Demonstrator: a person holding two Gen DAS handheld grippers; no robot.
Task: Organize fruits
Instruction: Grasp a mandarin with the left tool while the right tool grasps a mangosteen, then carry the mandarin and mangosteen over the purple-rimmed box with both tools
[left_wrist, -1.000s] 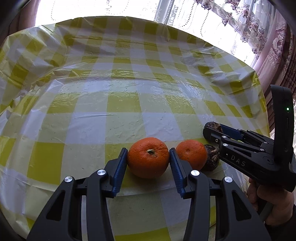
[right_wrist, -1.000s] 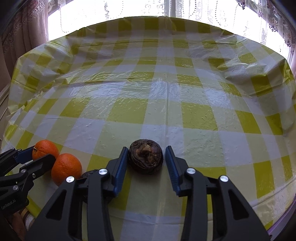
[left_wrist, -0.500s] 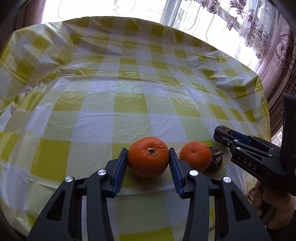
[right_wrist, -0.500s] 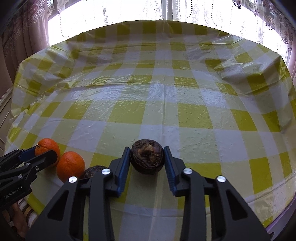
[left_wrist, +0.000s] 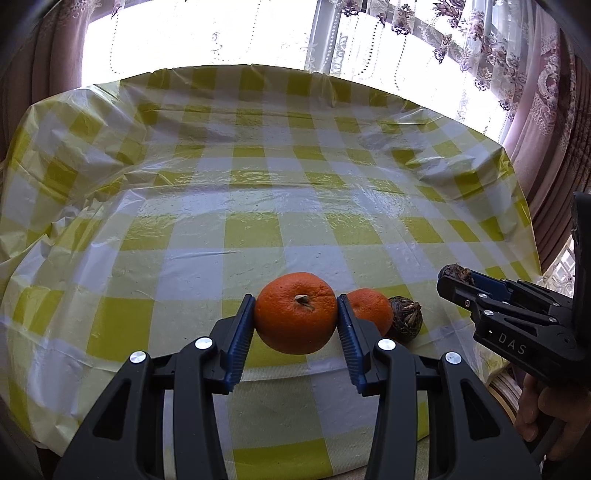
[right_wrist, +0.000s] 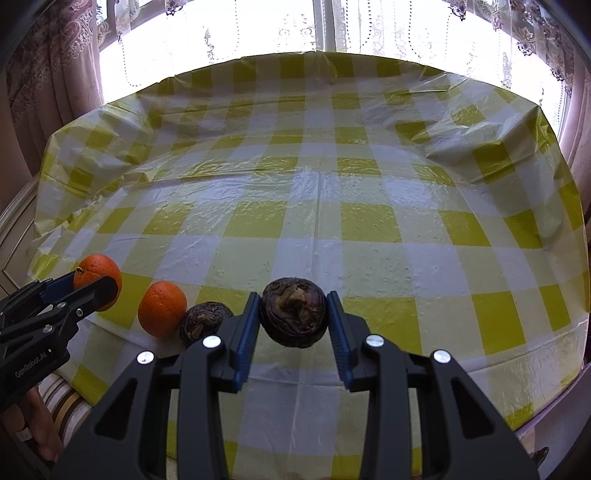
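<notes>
My left gripper (left_wrist: 295, 317) is shut on an orange (left_wrist: 295, 312) and holds it above the near edge of the table. It shows at the left of the right wrist view (right_wrist: 94, 280). My right gripper (right_wrist: 293, 319) is shut on a dark wrinkled fruit (right_wrist: 293, 317), also lifted; it shows at the right of the left wrist view (left_wrist: 456, 275). A second orange (left_wrist: 371, 308) (right_wrist: 161, 308) and a second dark fruit (left_wrist: 406, 319) (right_wrist: 201, 321) sit side by side on the table between the two grippers.
The round table has a yellow and white checked plastic cloth (left_wrist: 258, 206) (right_wrist: 332, 206). Curtained windows (right_wrist: 295, 26) stand behind it. The table's near edge runs just under both grippers. A striped cushion (right_wrist: 70, 406) shows below the table's left edge.
Both grippers have risen and pulled back with their fruits, so more of the table and the windows shows. The orange and dark fruit on the table have not moved.
</notes>
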